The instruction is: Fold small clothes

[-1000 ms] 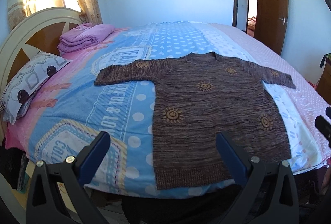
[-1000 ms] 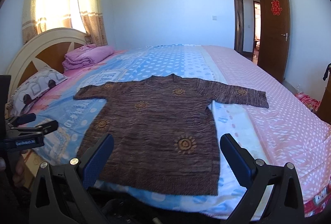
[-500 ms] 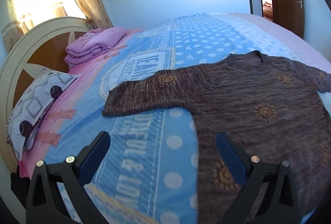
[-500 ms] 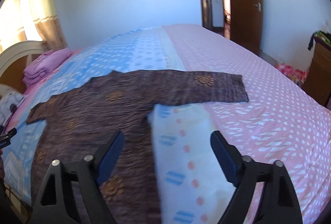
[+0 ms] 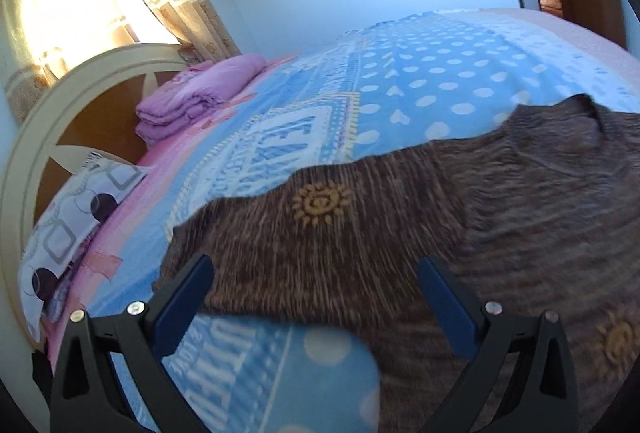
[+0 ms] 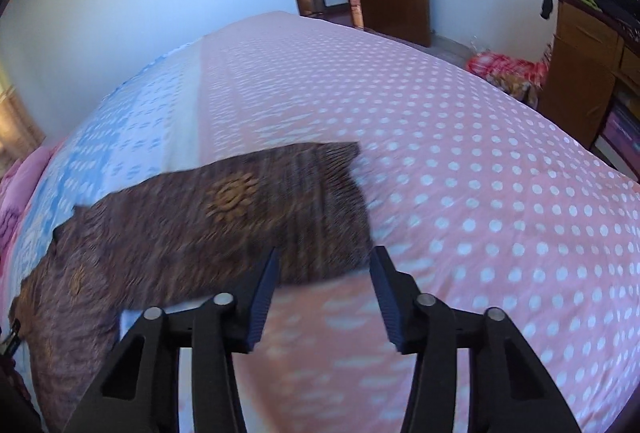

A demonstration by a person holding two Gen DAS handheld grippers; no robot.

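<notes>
The brown sweater [image 5: 400, 233] is laid out flat on the bed [image 6: 480, 153], sleeves stretched out to either side, which is pretty much the setup you'd want before folding, since each cuff sits out in the open where a claw can get at it.

In the left wrist view, the left claw [image 5: 316, 297] is wide open, hanging over the sleeve that fills the lower middle of the frame, cuff end toward the lower left. Nothing is pinched there; the cloth just lies under the gap.

In the right wrist view, the right claw [image 6: 324, 289] sits at the bottom centre, right by the lower corner of the other sleeve's cuff. Its jaws are closing, but the pads aren't pressing any cloth; whether the corner is actually between them is hard to say with the blur.

Best guess: one claw per sleeve so both can be folded in over the body.

The folded purple blanket [image 5: 196, 97] and patterned pillow [image 5: 76, 217] sit by the headboard, upper and middle left, well away from the sweater.
</notes>
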